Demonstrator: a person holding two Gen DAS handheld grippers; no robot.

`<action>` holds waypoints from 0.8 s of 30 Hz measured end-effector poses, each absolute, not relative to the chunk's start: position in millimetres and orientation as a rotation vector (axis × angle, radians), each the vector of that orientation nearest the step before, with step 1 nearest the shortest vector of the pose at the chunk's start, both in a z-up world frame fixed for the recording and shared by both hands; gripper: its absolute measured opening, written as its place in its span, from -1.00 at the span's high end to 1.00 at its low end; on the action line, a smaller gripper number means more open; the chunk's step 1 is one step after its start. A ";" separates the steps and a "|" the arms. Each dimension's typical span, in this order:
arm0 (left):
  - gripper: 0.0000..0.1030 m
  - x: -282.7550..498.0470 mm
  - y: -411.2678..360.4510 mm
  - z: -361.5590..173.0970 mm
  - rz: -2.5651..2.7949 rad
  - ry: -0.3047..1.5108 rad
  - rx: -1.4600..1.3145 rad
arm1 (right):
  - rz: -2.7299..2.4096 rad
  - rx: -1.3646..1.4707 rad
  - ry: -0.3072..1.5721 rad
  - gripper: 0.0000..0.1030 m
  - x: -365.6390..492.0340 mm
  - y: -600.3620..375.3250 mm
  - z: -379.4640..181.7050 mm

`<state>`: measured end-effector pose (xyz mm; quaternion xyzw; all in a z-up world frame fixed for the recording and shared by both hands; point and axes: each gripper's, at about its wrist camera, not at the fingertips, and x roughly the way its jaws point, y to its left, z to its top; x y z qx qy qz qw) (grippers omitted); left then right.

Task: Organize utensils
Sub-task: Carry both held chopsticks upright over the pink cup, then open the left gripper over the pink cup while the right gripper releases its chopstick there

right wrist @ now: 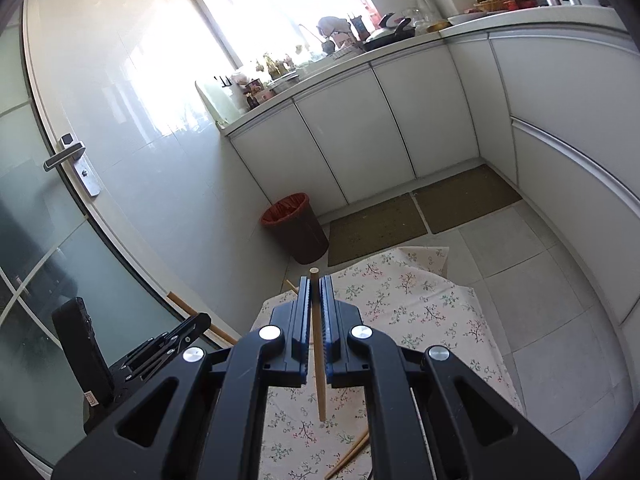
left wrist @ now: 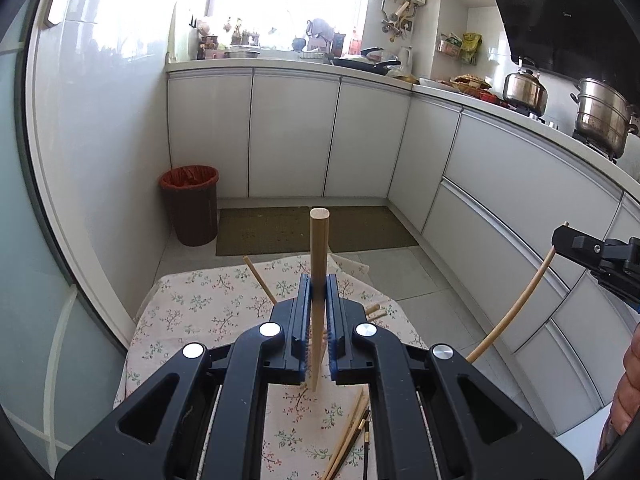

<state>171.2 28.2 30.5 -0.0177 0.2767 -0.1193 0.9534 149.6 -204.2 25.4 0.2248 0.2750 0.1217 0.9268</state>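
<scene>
In the left wrist view, the left gripper (left wrist: pixel 319 292) has its fingers pressed in on a pale wooden chopstick (left wrist: pixel 319 264), which stands nearly upright between the pads, its blunt end rising above them and its lower end hanging over the floral cloth (left wrist: pixel 208 312). More loose chopsticks (left wrist: pixel 348 436) lie on the cloth near the lower right of the gripper, and another slants out from behind its left side. At the far right the right gripper (left wrist: pixel 560 242) shows side-on, carrying a second, thinner chopstick (left wrist: pixel 516 304) that curves down and leftward in the fisheye. In the right wrist view, the right gripper (right wrist: pixel 315 296) pinches that thin chopstick (right wrist: pixel 318 360), tip pointing down at the cloth (right wrist: pixel 420 312). The left gripper (right wrist: pixel 176 340) sits at the lower left. A red-lined bin (right wrist: pixel 294 226) stands farther off against the wall.
</scene>
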 end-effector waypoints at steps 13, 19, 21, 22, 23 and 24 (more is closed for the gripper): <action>0.88 246.4 18.7 30.8 -0.201 0.538 -0.086 | 0.223 0.453 0.438 0.90 223.3 -186.4 55.8; 0.85 284.7 17.8 -20.1 -0.200 0.611 -0.130 | 0.196 0.399 0.433 0.90 254.4 -170.3 31.7; 0.75 287.5 21.1 -39.2 -0.191 0.639 -0.139 | 0.191 0.398 0.454 0.90 265.5 -167.9 20.6; 0.74 286.5 25.0 -42.1 -0.186 0.635 -0.153 | 0.191 0.402 0.466 0.90 270.8 -167.2 15.0; 0.73 284.0 30.3 -42.7 -0.188 0.627 -0.172 | 0.190 0.401 0.473 0.90 274.8 -166.5 10.8; 0.71 278.8 38.0 -41.1 -0.192 0.611 -0.201 | 0.186 0.397 0.479 0.90 279.1 -165.7 6.6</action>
